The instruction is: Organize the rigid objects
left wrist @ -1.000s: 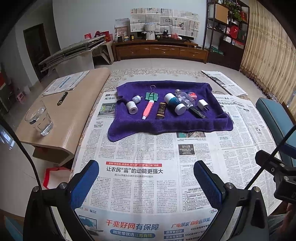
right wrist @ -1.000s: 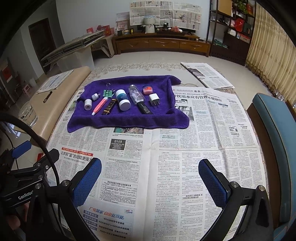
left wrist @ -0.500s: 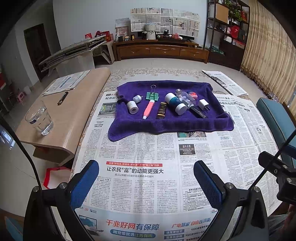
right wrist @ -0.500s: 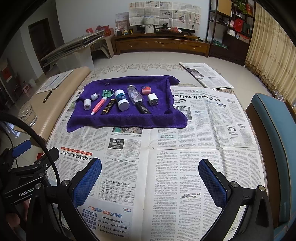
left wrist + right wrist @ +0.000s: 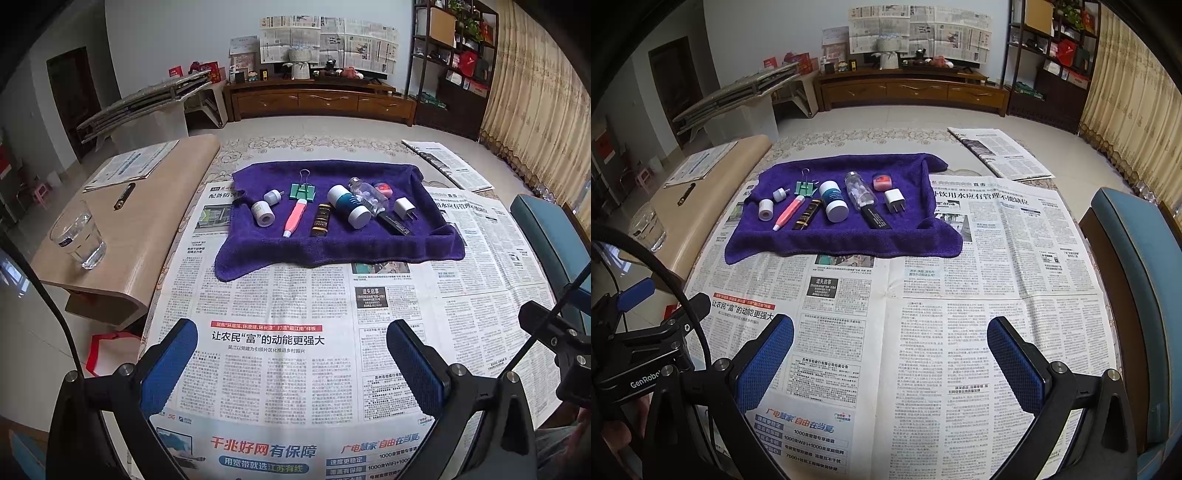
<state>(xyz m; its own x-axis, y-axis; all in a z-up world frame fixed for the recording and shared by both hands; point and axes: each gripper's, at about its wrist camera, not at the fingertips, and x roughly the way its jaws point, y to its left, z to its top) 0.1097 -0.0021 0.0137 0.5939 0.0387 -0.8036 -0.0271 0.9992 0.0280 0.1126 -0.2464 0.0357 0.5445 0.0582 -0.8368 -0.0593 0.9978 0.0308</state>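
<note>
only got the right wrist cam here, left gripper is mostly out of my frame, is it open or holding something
Observer: The left gripper is open, with nothing between its blue textured pads; only the printed newspaper sheet lies below.
Operator: ok and that see-through thing half hidden behind the cable at my left edge
Observer: It is a clear glass tumbler, upright on the light wooden bench, apparently with some water in it.

chair [image 5: 1137, 266]: cut off by the right edge;
bottle [image 5: 367, 194]: contents too small to tell;
glass [image 5: 646, 229]: partly hidden behind a cable
</note>
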